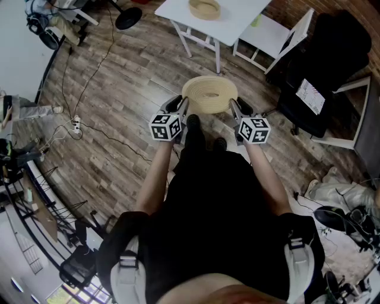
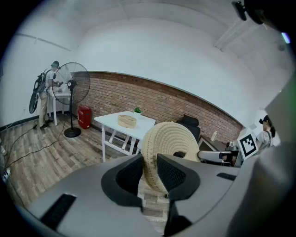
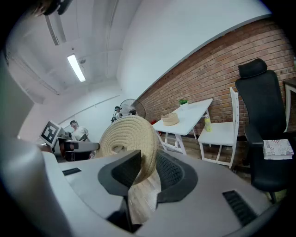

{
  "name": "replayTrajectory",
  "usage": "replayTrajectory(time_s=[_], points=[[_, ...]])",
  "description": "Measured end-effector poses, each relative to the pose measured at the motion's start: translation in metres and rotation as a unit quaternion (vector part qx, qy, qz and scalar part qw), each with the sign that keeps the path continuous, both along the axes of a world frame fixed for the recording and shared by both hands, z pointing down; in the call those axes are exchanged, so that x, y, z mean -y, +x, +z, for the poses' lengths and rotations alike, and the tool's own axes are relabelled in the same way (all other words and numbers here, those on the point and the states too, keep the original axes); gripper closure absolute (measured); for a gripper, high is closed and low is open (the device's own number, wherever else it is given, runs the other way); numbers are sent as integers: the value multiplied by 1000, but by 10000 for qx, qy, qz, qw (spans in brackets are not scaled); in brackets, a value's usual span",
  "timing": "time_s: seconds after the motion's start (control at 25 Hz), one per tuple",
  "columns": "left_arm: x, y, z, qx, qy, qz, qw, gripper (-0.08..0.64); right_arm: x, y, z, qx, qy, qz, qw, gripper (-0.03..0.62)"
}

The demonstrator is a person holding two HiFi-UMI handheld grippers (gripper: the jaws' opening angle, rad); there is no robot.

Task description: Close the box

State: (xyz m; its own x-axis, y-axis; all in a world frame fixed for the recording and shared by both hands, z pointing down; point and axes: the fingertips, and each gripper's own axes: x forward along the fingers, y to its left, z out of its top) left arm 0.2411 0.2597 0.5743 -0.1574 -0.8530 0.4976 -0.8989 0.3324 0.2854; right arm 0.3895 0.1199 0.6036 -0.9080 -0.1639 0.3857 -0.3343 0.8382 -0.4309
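Note:
A round woven rope lid point(image 1: 209, 95) hangs in the air above the wooden floor, held by its rim from both sides. My left gripper point(image 1: 180, 108) is shut on the lid's left edge and my right gripper point(image 1: 233, 108) is shut on its right edge. In the left gripper view the lid point(image 2: 172, 143) stands on edge between the pads of the left gripper point(image 2: 149, 169). The right gripper view shows the lid point(image 3: 130, 137) with its rim in the right gripper point(image 3: 147, 167). The matching woven basket point(image 1: 205, 8) sits open on the white table point(image 1: 237, 21), also visible as the basket point(image 2: 127, 121) and the basket point(image 3: 170, 119).
A white chair point(image 1: 276, 32) stands right of the table and a black office chair point(image 1: 323, 71) farther right. Cables point(image 1: 89, 127) trail over the floor at left. A standing fan point(image 2: 70, 88) and a red canister point(image 2: 84, 116) are by the brick wall. A person stands there point(image 2: 45, 95).

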Motion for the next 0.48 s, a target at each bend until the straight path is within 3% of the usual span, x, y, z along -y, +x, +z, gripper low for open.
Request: replayTrajectory(time_s=[0.48], points=[[10, 7, -3, 17, 54, 50, 10000, 453, 6, 11, -6, -23, 83, 36, 10000, 489]])
